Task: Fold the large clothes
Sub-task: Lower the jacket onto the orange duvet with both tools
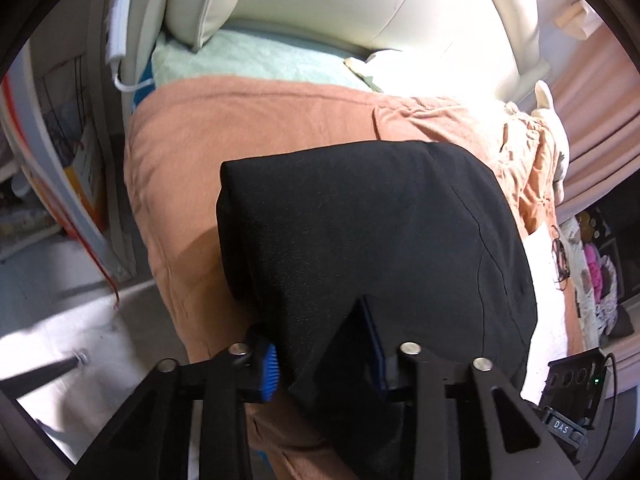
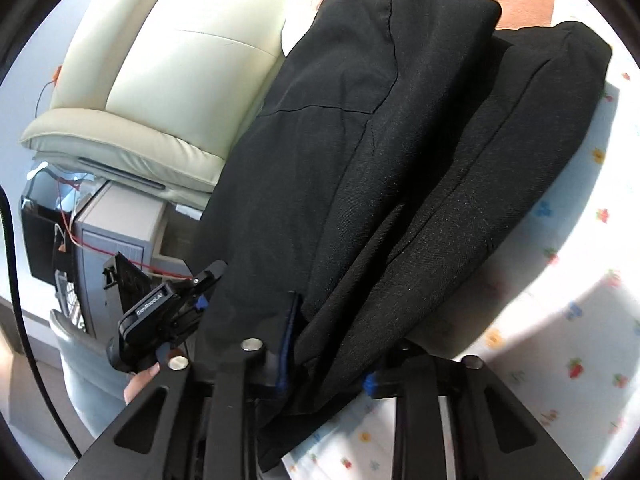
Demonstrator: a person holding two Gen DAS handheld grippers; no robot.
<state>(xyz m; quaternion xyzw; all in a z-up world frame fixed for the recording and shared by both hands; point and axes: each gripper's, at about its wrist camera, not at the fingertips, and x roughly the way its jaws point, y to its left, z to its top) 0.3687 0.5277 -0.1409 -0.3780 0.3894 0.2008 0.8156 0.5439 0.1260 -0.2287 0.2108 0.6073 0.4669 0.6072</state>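
A black garment (image 1: pixel 360 220), folded lengthwise into two thick layers, lies across a bed, over an orange blanket (image 1: pixel 192 152) and a flower-print sheet (image 2: pixel 560 320). The left gripper (image 1: pixel 320 344) has its blue-padded fingers (image 1: pixel 269 364) closed on the garment's near edge, the cloth bunched between them. The right gripper (image 2: pixel 328 364) likewise pinches the near end of the garment, dark fabric filling the gap between its fingers (image 2: pixel 286 344). In the right wrist view the left gripper (image 2: pixel 202 292) shows at the garment's left edge, a person's hand (image 2: pixel 138 380) behind it. A cream upholstered headboard (image 1: pixel 360 0) stands at the far end of the bed
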